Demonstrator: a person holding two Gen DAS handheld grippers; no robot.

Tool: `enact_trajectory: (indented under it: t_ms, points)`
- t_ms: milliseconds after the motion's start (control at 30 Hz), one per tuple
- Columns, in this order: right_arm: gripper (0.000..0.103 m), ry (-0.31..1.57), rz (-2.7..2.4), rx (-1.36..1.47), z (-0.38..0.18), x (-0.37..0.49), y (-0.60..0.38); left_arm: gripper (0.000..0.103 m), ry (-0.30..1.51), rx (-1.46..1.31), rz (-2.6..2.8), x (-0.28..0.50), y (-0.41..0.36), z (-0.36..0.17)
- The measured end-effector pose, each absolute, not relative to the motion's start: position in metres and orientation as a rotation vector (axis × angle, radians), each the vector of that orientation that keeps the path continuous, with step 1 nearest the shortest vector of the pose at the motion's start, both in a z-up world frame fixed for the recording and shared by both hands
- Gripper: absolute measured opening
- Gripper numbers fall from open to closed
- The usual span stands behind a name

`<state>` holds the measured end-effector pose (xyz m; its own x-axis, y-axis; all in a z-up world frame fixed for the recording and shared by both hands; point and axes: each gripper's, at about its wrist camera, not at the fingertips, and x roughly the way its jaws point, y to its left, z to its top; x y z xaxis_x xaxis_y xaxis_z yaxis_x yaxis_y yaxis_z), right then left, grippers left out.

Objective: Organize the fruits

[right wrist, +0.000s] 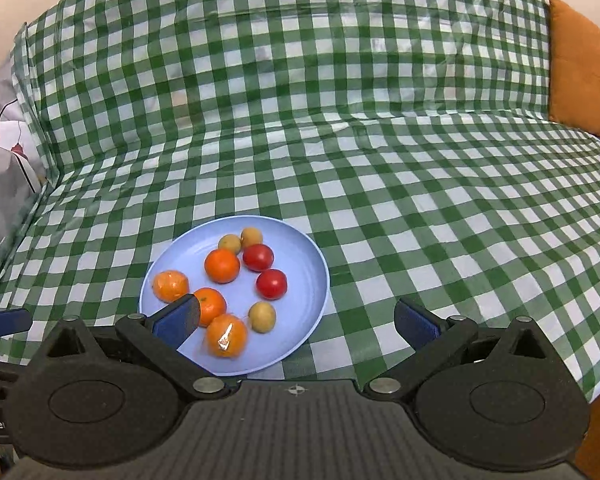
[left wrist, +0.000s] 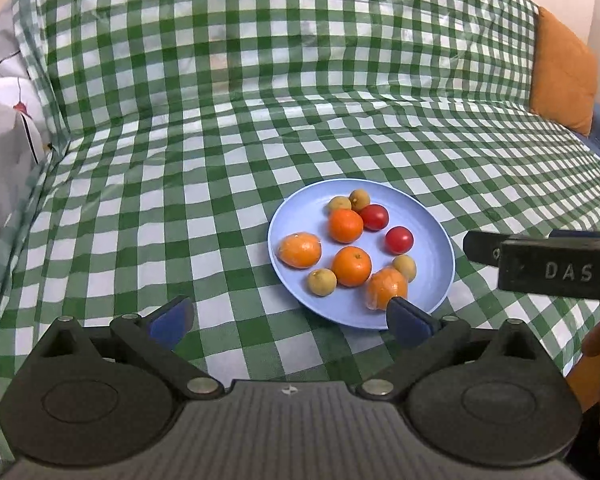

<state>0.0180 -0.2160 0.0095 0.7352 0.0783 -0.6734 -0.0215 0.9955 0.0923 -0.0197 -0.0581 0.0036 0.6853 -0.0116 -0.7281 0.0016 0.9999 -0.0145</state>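
Note:
A light blue plate [left wrist: 284,224] [right wrist: 300,252] lies on a green checked cloth and holds several fruits: oranges [left wrist: 351,266] [right wrist: 222,266], two red tomatoes [left wrist: 399,239] [right wrist: 271,284] and small yellow-brown fruits [left wrist: 322,282] [right wrist: 262,317]. Two oranges look wrapped in clear film [left wrist: 300,250] [right wrist: 227,335]. My left gripper [left wrist: 288,322] is open and empty, just in front of the plate's near-left rim. My right gripper [right wrist: 296,324] is open and empty over the plate's near-right rim; its body shows at the right of the left wrist view [left wrist: 556,270].
The checked cloth [left wrist: 220,140] [right wrist: 420,200] covers a sofa seat and backrest. An orange cushion [left wrist: 562,76] [right wrist: 584,72] stands at the far right. A white patterned pillow [left wrist: 8,120] [right wrist: 4,160] lies at the left edge.

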Motion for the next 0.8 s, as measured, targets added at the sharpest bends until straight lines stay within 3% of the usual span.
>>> enact_trajectory:
  t_ms: [800]
  points:
    - [0.102,0.757,0.057,-0.029,0.0002,0.0272,-0.2064,0.102,0.866,-0.040,0.050,-0.0107,-0.0570,-0.0064]
